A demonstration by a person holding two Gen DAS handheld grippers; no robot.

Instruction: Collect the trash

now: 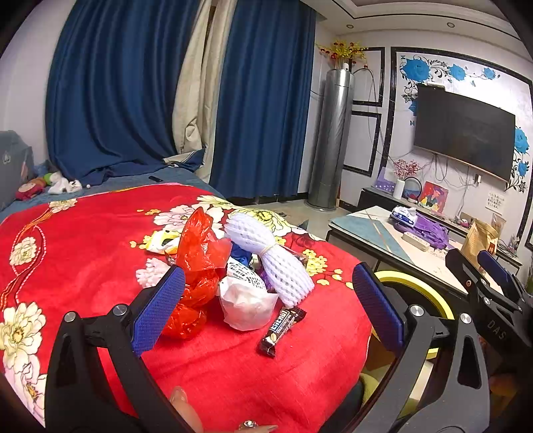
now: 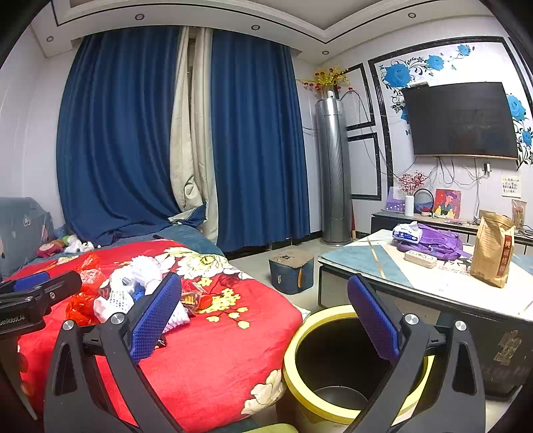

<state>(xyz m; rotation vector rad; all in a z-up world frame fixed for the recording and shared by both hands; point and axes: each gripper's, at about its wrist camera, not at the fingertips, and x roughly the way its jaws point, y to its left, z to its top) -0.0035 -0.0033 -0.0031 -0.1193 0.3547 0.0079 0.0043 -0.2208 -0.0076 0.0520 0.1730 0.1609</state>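
Trash pile (image 1: pixel 240 273) on the red blanket (image 1: pixel 83 253) sits just ahead of the spread, empty left gripper (image 1: pixel 266 313), while the also-spread right gripper (image 2: pixel 263 316) hovers nearer the bin (image 2: pixel 299 339).

Blue curtains (image 2: pixel 133 140) hang across the back wall, parted on a strip of beige drape (image 2: pixel 191 133). A silver tower unit (image 2: pixel 334 170) stands in the corner, yellow and red flowers on top. On the right wall a dark TV (image 2: pixel 459 120) hangs among painted blue roses — cables dangle beneath it. A low cabinet (image 2: pixel 383 219) runs below, a tabletop (image 2: pixel 366 263) in front. A red floral blanket (image 2: pixel 216 349) covers the bed. Recessed spotlights (image 2: pixel 255 27) dot the ceiling — the floor is pale.
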